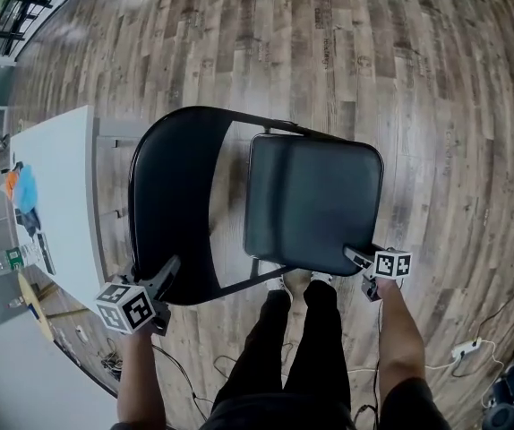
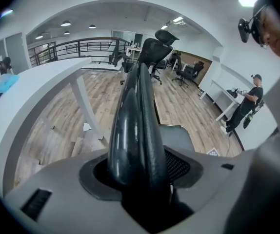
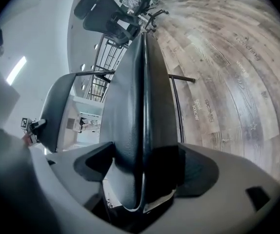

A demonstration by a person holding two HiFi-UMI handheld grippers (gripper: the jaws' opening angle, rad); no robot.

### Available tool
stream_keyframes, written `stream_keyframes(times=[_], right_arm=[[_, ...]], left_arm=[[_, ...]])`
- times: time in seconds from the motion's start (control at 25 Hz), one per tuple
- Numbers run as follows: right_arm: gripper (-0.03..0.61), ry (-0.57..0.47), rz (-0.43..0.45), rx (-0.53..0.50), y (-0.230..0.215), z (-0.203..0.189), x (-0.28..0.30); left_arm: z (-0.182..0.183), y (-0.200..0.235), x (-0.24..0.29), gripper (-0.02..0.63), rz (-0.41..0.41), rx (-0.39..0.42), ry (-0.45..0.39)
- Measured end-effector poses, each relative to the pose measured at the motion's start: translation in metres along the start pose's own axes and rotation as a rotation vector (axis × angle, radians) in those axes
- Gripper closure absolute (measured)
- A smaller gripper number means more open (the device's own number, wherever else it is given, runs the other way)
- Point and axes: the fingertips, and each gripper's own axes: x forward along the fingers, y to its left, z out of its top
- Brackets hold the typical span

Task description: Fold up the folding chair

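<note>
A black folding chair stands unfolded on the wood floor. Its backrest point(image 1: 176, 204) is at the left and its padded seat point(image 1: 315, 204) at the right. My left gripper point(image 1: 163, 280) grips the backrest's near rim. In the left gripper view the rim point(image 2: 135, 121) fills the gap and the left gripper point(image 2: 140, 179) is shut on it. My right gripper point(image 1: 360, 260) is at the seat's near right corner. In the right gripper view the seat's edge point(image 3: 140, 106) runs between the jaws of the right gripper point(image 3: 145, 174), which stand wide open around it.
A white table point(image 1: 60, 204) stands close to the chair's left, and its leg point(image 2: 81, 101) shows beside the backrest. My legs point(image 1: 302, 339) are just behind the chair. A power strip with cables point(image 1: 463, 352) lies at the lower right. Office chairs point(image 2: 157, 48) and a person point(image 2: 247, 106) stand farther off.
</note>
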Motion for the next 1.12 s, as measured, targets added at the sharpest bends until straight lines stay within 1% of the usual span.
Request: stream_keyframes(times=[0.12, 0.2, 0.28, 0.36, 0.48, 0.52, 0.6, 0.68, 0.76, 0.96, 1.12], right_arm=[[0.207, 0.005, 0.057, -0.006, 0.020, 0.005, -0.007], [0.231, 0.013, 0.089, -0.020, 0.037, 0.009, -0.009], [0.235, 0.026, 0.107, -0.034, 0.052, 0.010, -0.011], [0.235, 0.032, 0.130, -0.047, 0.071, 0.012, -0.015], [0.235, 0.041, 0.190, -0.063, 0.107, 0.012, -0.021], [0.235, 0.045, 0.207, -0.071, 0.120, 0.011, -0.023], [0.235, 0.052, 0.236, -0.094, 0.149, 0.008, -0.029], [0.235, 0.061, 0.268, -0.115, 0.181, 0.006, -0.032], [0.235, 0.073, 0.290, -0.138, 0.215, 0.004, -0.033], [0.235, 0.120, 0.348, -0.205, 0.301, -0.010, -0.039], [0.235, 0.149, 0.406, -0.258, 0.378, -0.021, -0.027]], left_arm=[[0.006, -0.002, -0.012, 0.371, -0.013, 0.007, -0.012], [0.014, -0.002, -0.020, 0.375, -0.015, 0.012, -0.031], [0.021, -0.004, -0.027, 0.379, -0.019, 0.011, -0.049], [0.026, -0.006, -0.035, 0.384, -0.030, -0.007, -0.070], [0.036, -0.005, -0.054, 0.400, -0.045, -0.032, -0.102], [0.040, -0.006, -0.061, 0.407, -0.048, -0.035, -0.111], [0.047, -0.007, -0.075, 0.442, -0.048, -0.035, -0.131], [0.055, -0.006, -0.089, 0.450, -0.040, -0.026, -0.149], [0.063, -0.007, -0.105, 0.468, -0.051, -0.021, -0.160], [0.075, -0.021, -0.145, 0.526, -0.083, 0.009, -0.148], [0.083, -0.019, -0.175, 0.541, -0.066, 0.044, -0.157]])
